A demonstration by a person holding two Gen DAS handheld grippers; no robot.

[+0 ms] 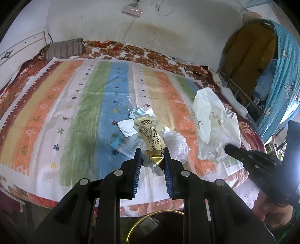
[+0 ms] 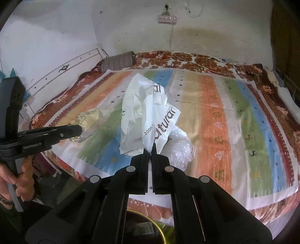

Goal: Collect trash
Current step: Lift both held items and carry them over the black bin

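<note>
My left gripper [image 1: 152, 153] is shut on a crumpled gold wrapper [image 1: 150, 134] with black characters, held up over the striped bedspread [image 1: 71, 105]. My right gripper [image 2: 151, 148] is shut on a white plastic bag [image 2: 148, 110] with dark lettering, lifted off the bed; in the left wrist view that same white bag [image 1: 215, 123] hangs at the right from the right gripper [image 1: 227, 148]. The left gripper [image 2: 79, 130] with the gold wrapper [image 2: 90, 118] shows at the left of the right wrist view. More litter lies on the bed: white paper [image 1: 127, 127], a clear plastic bag [image 1: 178, 144] and flat packets [image 1: 129, 146].
A gold-rimmed bin [image 1: 155, 214] stands below the bed's near edge, also the bin's rim [image 2: 159, 227] in the right wrist view. A striped pillow [image 1: 64, 48] lies at the far left of the bed. A power strip [image 1: 131, 10] hangs on the wall. Clothes and blue cloth [image 1: 281, 78] hang at the right.
</note>
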